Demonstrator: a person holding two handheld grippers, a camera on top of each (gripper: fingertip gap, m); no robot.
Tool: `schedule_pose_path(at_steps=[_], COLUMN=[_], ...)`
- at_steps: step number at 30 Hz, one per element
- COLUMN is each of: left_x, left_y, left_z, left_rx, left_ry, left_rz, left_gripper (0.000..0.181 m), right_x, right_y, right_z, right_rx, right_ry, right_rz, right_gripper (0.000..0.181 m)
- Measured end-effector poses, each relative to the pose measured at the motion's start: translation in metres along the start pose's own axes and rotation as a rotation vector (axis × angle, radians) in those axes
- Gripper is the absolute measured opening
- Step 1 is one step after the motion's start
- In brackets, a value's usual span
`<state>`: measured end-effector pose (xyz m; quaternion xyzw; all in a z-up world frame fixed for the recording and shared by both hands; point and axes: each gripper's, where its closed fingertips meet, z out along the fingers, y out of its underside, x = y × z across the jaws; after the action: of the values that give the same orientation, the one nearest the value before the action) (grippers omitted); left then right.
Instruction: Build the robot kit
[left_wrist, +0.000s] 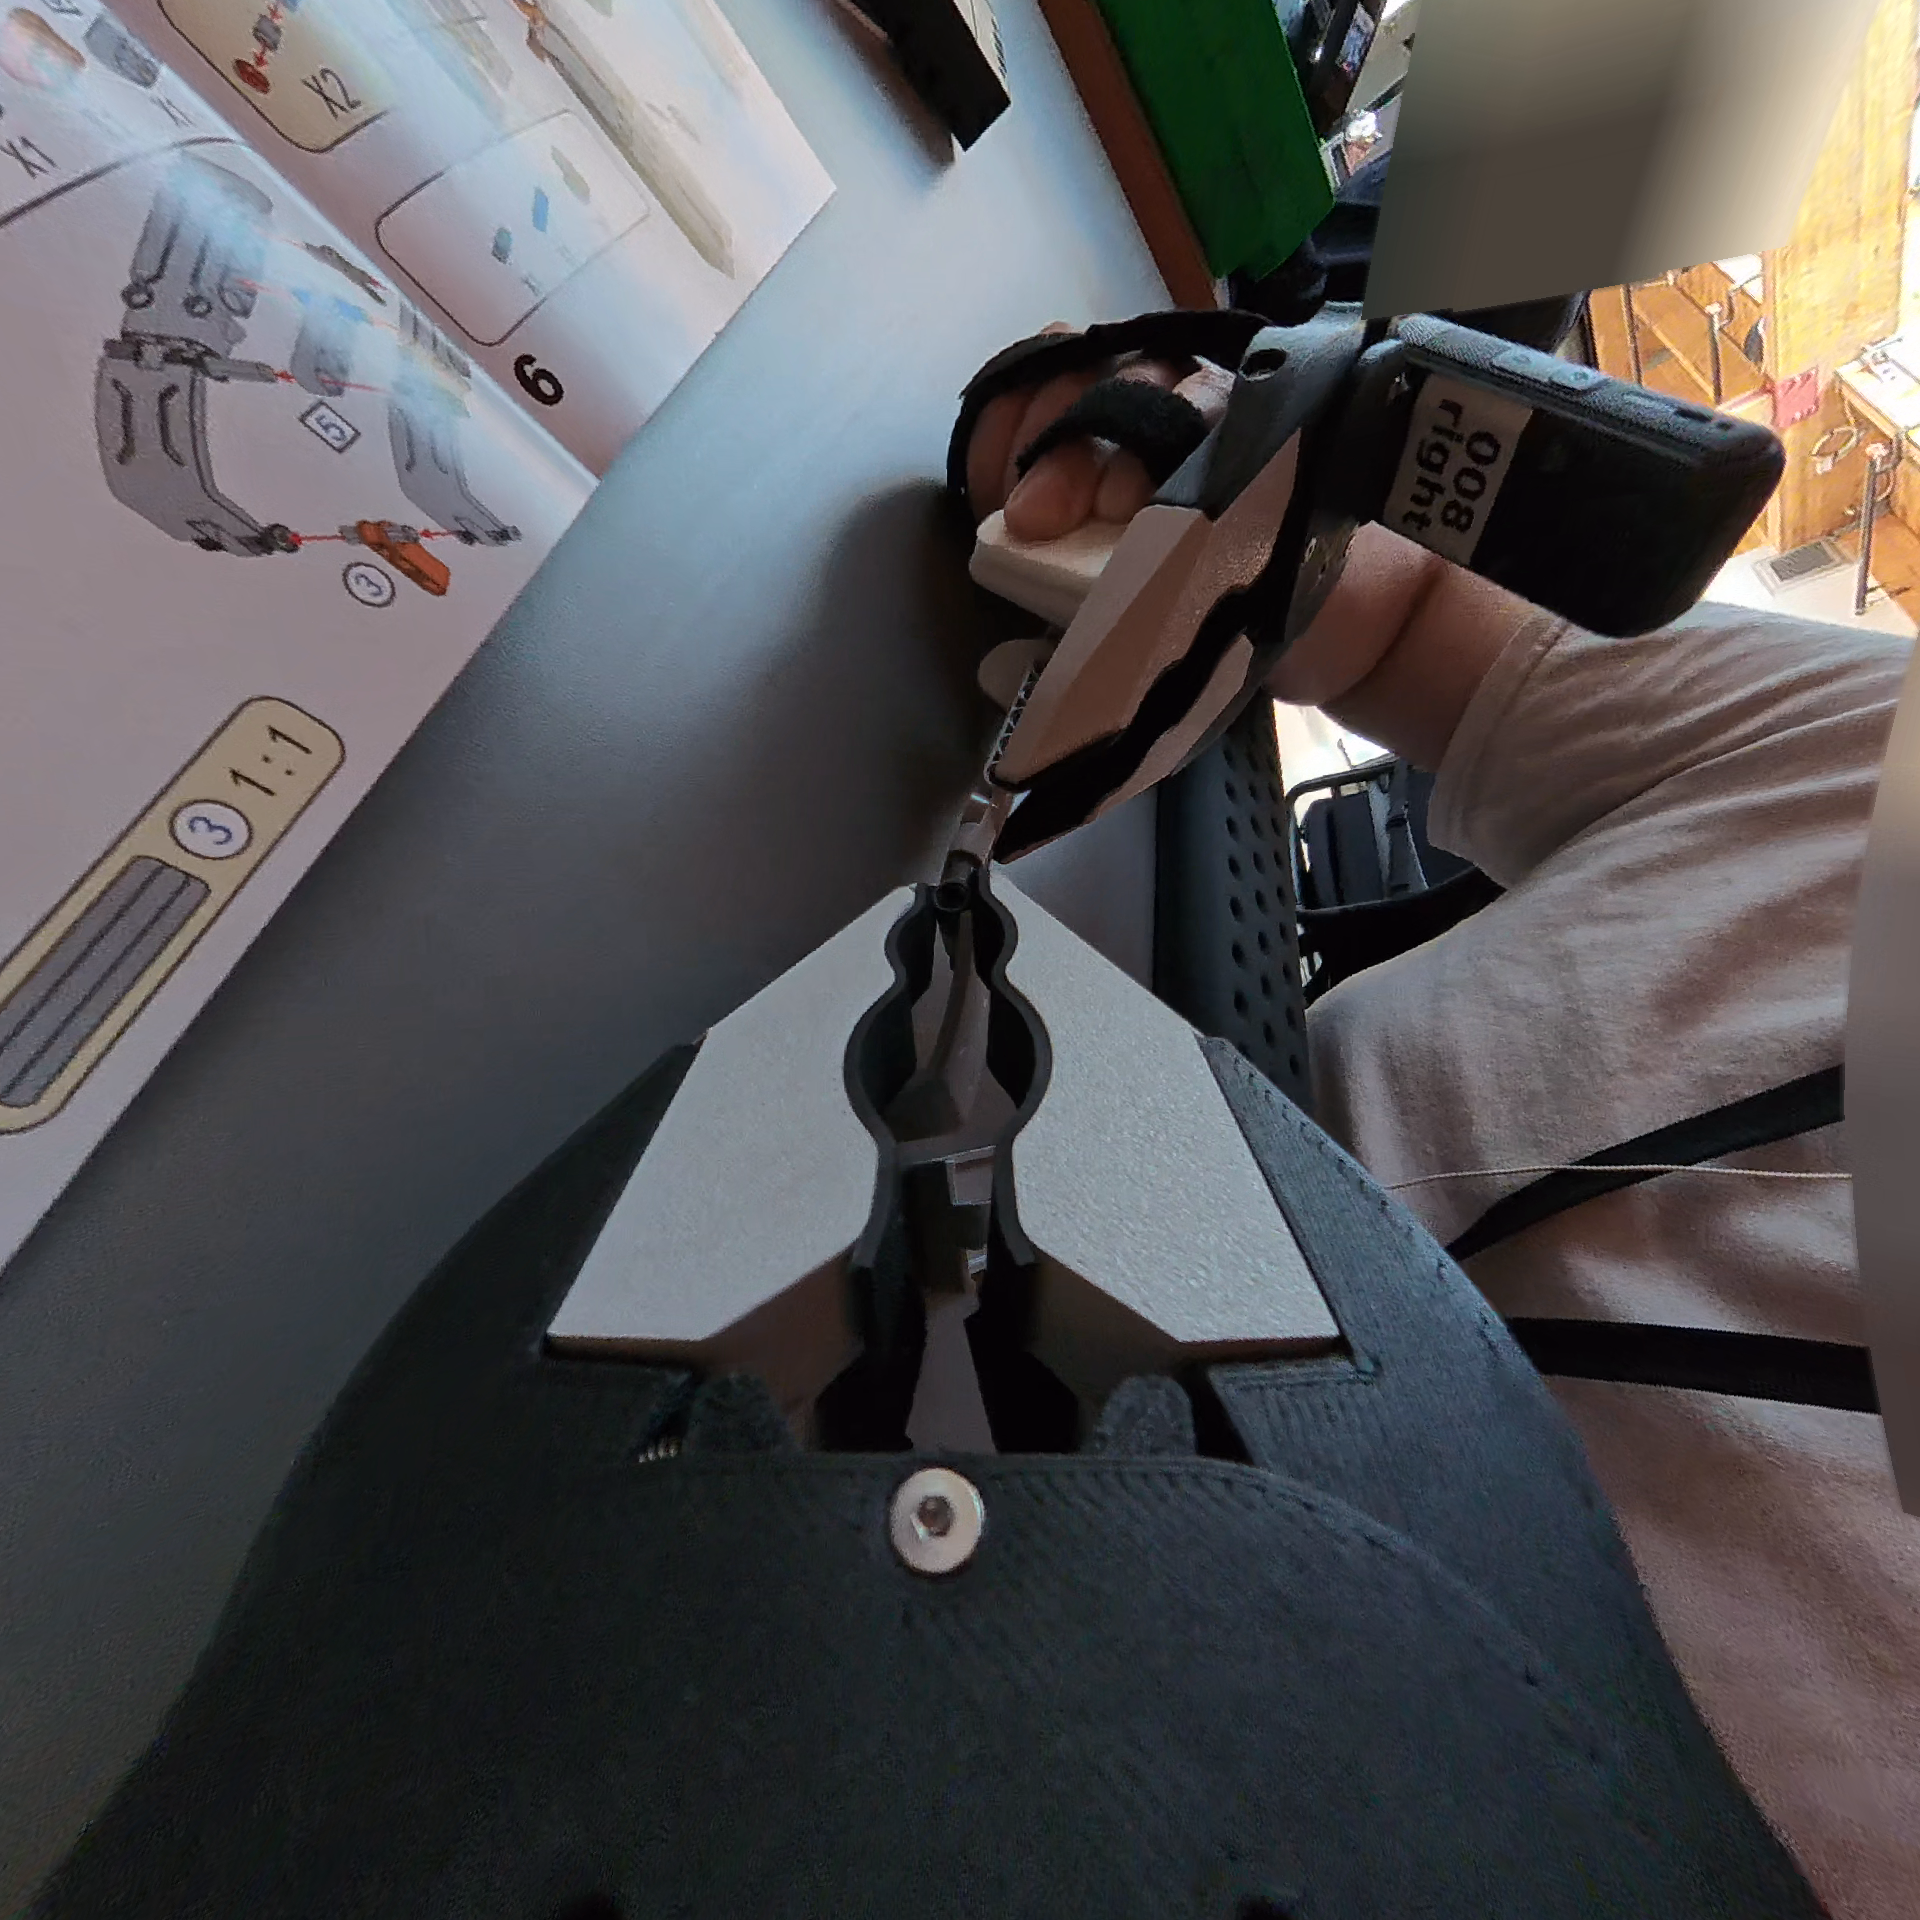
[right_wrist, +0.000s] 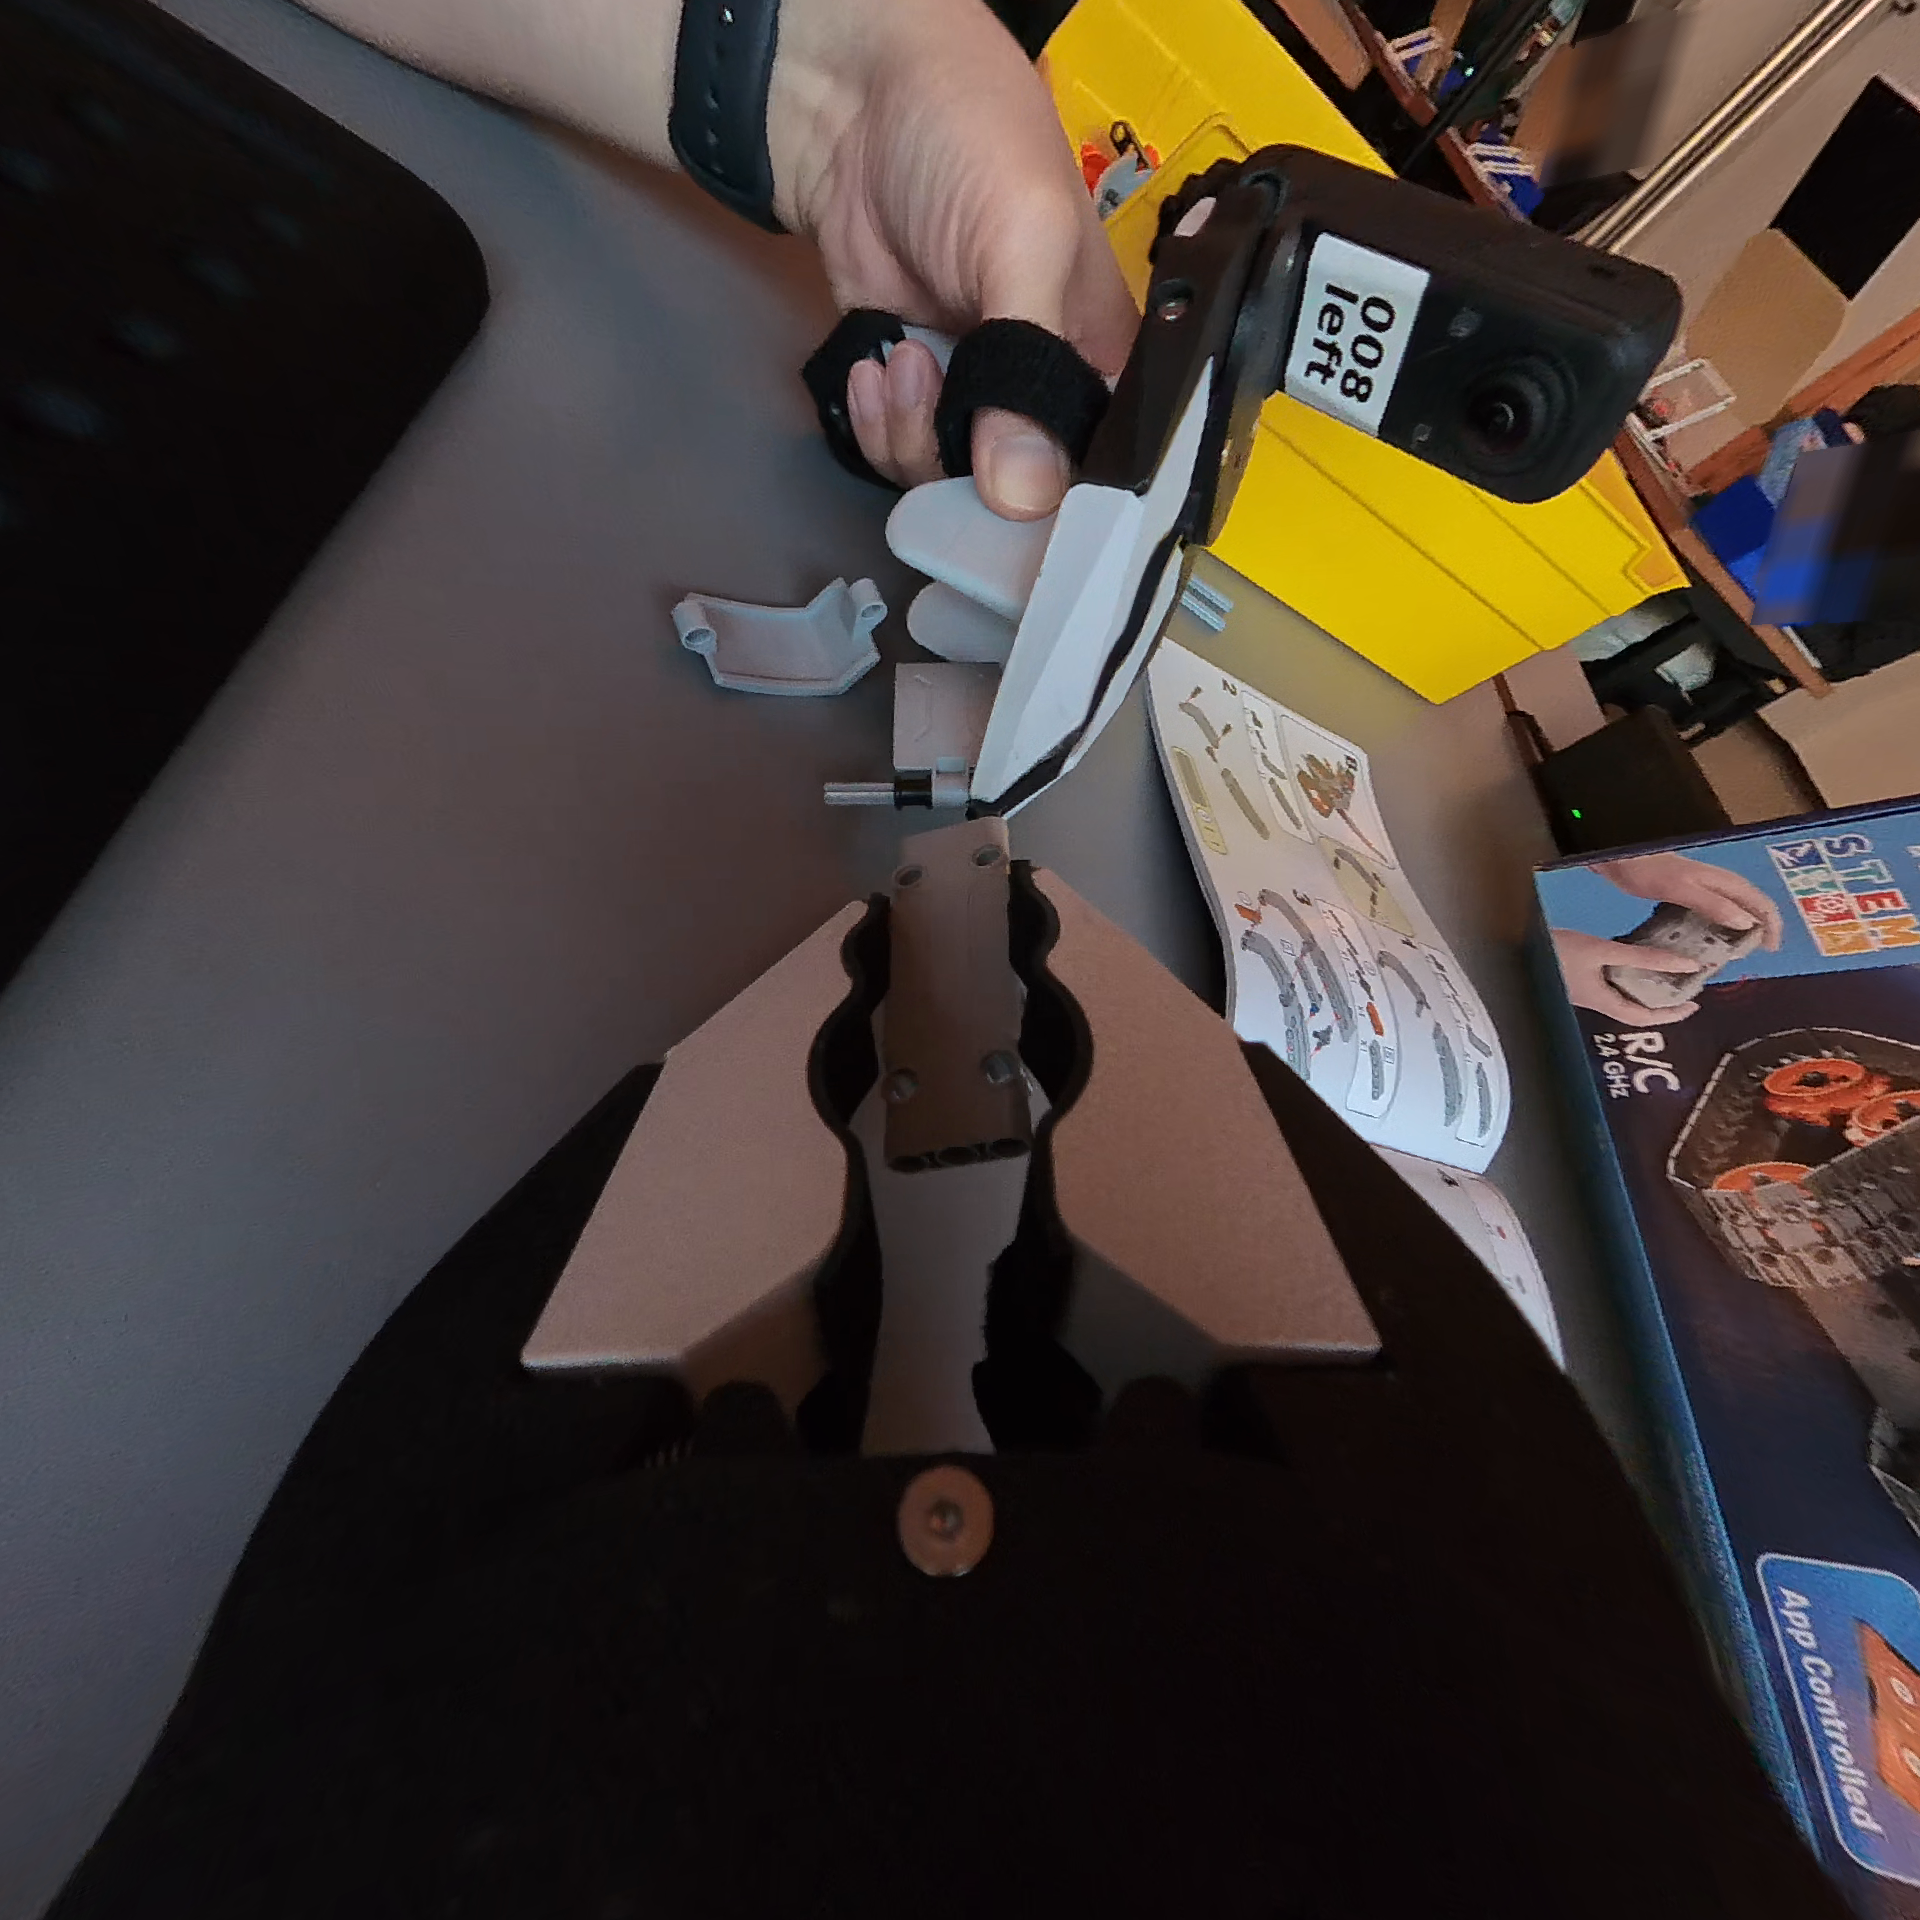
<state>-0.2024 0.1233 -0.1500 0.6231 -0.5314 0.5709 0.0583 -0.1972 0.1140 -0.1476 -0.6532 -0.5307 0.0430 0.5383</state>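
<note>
In the right wrist view my right gripper (right_wrist: 951, 896) is shut on a flat grey building-set panel (right_wrist: 951, 997) with stud holes, held above the dark table. My left gripper (right_wrist: 982, 802) meets it tip to tip and is shut on a small grey axle-and-black-pin piece (right_wrist: 894, 795), which sticks out sideways just beyond the panel's top edge. In the left wrist view my left gripper (left_wrist: 961, 904) is shut on that small piece (left_wrist: 951, 896). The right gripper (left_wrist: 1003, 831) comes in from above and holds its panel (left_wrist: 977, 821) edge-on, touching or nearly touching the piece.
A loose curved grey panel (right_wrist: 779, 644) and another grey part (right_wrist: 930, 717) lie on the table (right_wrist: 416, 935). An open instruction booklet (right_wrist: 1351, 935), also in the left wrist view (left_wrist: 312, 468), a blue kit box (right_wrist: 1766, 1195) and a yellow bin (right_wrist: 1403, 540) stand to the right. Less than 4 cm separates the two grippers' tips.
</note>
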Motion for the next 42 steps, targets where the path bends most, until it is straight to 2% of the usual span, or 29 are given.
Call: schedule_pose_path(at_steps=[11, 18, 24, 31, 42], left_x=[0.010, 0.021, 0.018, 0.004, 0.001], left_y=[-0.003, -0.010, -0.013, -0.003, -0.002], left_z=[0.000, -0.004, -0.003, -0.001, 0.000], left_rx=[0.019, 0.065, 0.083, 0.013, 0.002], left_ry=[0.079, 0.146, 0.105, 0.007, -0.029], left_rz=[0.052, 0.092, 0.115, 0.104, 0.115], left_gripper=[0.005, 0.005, 0.005, 0.006, 0.006], right_x=[0.000, 0.008, 0.009, 0.002, 0.002], right_y=[-0.010, -0.014, -0.012, -0.002, -0.004], right_z=[-0.007, -0.011, -0.011, -0.002, -0.001], right_rx=[0.071, 0.124, 0.109, 0.019, 0.018], right_ry=[0.003, -0.020, -0.015, -0.018, -0.004], right_rz=[0.009, 0.111, 0.128, 0.056, 0.030], right_gripper=[0.021, 0.022, 0.021, 0.022, 0.021])
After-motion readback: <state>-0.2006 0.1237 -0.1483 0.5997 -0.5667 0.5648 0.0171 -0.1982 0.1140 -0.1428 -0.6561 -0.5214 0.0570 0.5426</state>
